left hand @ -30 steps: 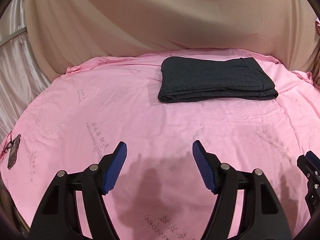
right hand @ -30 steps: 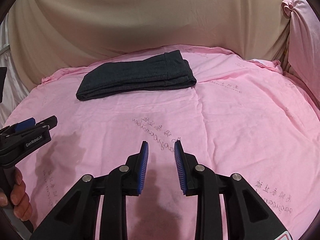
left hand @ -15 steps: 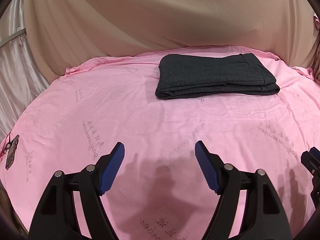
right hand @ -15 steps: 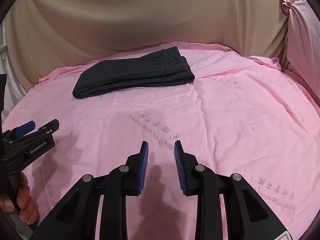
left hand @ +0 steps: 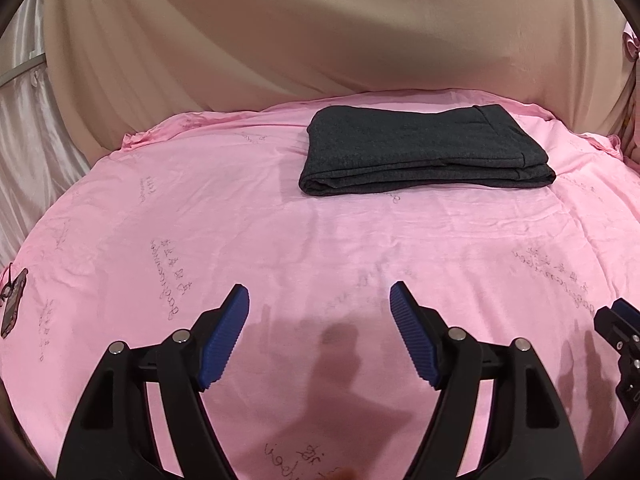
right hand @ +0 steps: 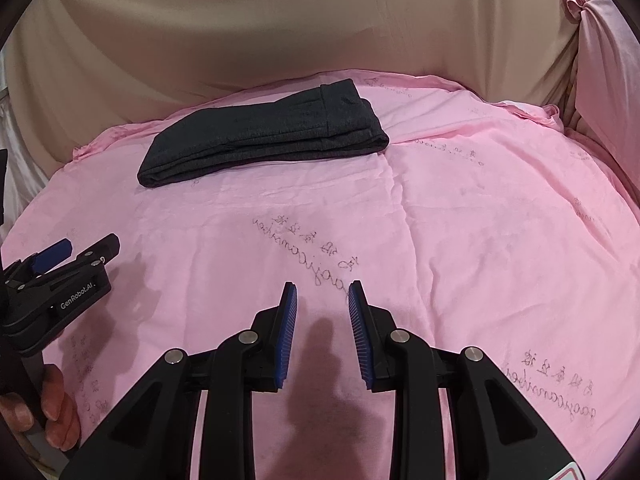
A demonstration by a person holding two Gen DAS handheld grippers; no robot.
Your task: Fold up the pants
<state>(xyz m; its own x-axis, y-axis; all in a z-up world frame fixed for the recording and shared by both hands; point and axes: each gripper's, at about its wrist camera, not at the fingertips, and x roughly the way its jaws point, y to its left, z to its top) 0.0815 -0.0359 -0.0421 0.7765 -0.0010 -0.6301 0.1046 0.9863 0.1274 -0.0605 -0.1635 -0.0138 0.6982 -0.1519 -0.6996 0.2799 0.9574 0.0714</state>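
Note:
The dark grey pants (left hand: 424, 152) lie folded into a flat rectangle at the far side of the pink sheet (left hand: 280, 240). They also show in the right wrist view (right hand: 268, 136), far left of centre. My left gripper (left hand: 320, 304) is wide open and empty, low over the sheet, well short of the pants. My right gripper (right hand: 322, 292) is open with a narrow gap and empty, also low over the sheet. The left gripper shows at the left edge of the right wrist view (right hand: 76, 252), held by a hand.
A beige curtain (left hand: 320, 32) hangs behind the pink-covered surface. White satin cloth (left hand: 24, 120) hangs at the left. A bunched pink cloth (right hand: 600, 40) hangs at the right. A small dark tag (left hand: 14, 300) lies at the sheet's left edge.
Both grippers have drawn back slightly and lifted a little; the pants sit a bit farther away and higher in view. Jaw openings are unchanged.

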